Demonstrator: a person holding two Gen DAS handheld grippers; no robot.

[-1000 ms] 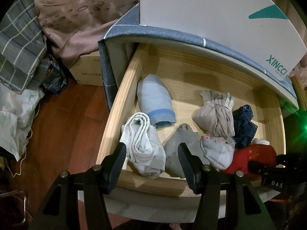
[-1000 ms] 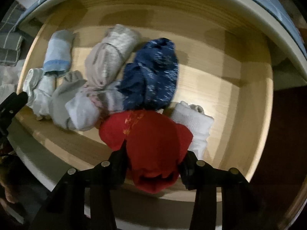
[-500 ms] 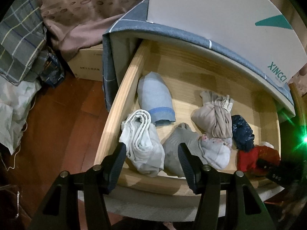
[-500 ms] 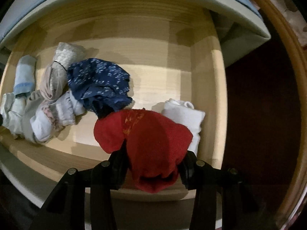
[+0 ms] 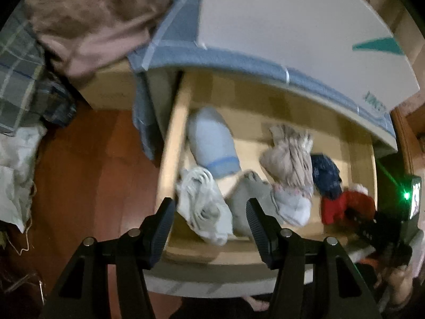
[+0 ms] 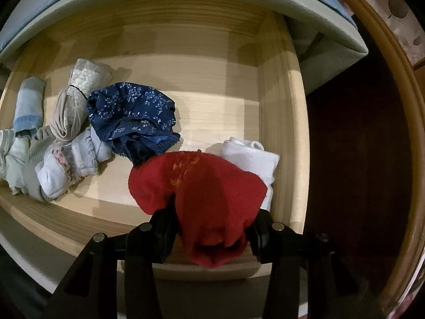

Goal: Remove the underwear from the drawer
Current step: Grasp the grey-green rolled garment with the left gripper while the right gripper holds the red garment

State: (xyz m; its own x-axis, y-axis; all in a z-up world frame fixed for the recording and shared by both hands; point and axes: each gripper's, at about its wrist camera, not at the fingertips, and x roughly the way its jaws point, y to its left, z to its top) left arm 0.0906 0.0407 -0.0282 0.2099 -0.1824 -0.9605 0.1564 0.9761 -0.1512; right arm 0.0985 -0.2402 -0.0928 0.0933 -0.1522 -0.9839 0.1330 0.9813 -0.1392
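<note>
The wooden drawer (image 6: 279,106) stands pulled out with several rolled garments inside. My right gripper (image 6: 212,214) is shut on a red piece of underwear (image 6: 207,191), held just above the drawer's front right corner. Beside it lie a navy flowered piece (image 6: 132,114) and a white folded one (image 6: 252,159). In the left wrist view the red piece (image 5: 337,207) shows at the far right. My left gripper (image 5: 209,207) hangs open over a white roll (image 5: 202,204) at the drawer's front left, touching nothing. A light blue roll (image 5: 209,141) and a beige bundle (image 5: 289,154) lie further in.
A white box with a teal logo (image 5: 292,26) sits on the cabinet top above the drawer. Brown bedding (image 5: 93,21), plaid cloth (image 5: 16,66) and a cardboard box (image 5: 111,90) stand left, over red-brown floor (image 5: 93,172). A wooden frame (image 6: 385,79) curves along the right.
My right gripper carried the red underwear toward the drawer's right end, then held still. My left gripper drew back and tilted a little, its jaws unchanged.
</note>
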